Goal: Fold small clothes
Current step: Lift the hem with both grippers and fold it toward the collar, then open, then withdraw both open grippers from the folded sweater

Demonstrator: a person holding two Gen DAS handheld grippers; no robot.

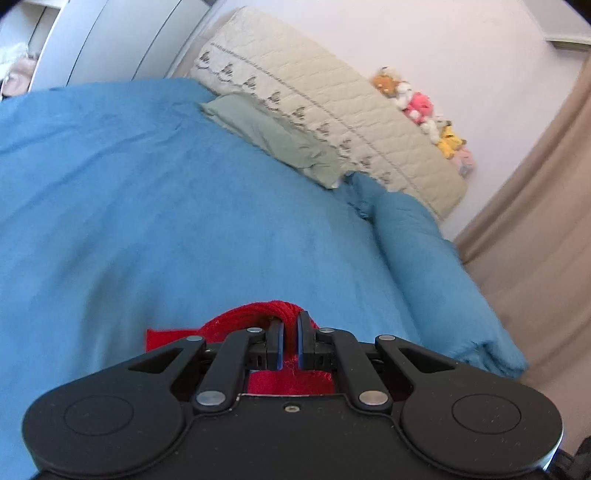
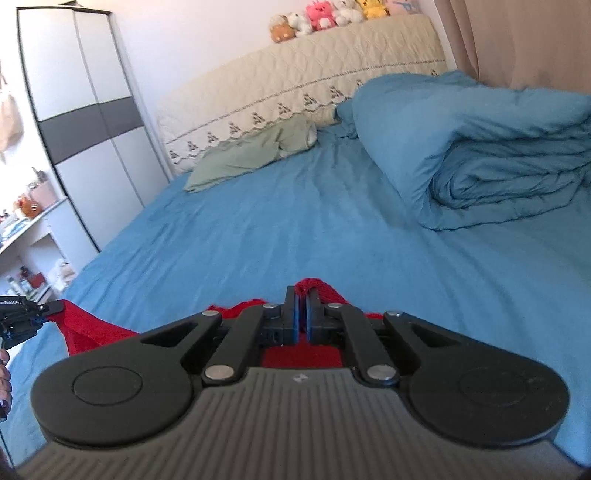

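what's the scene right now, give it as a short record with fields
surface: bed with blue sheet
garment: red cloth, stretched between both grippers
left gripper: shut on the red cloth
right gripper: shut on the red cloth
also on bed: green pillow, bunched blue duvet
headboard: plush toys on top

Red knit cloth, fuzzy; matt blue bedsheet, soft fabric.
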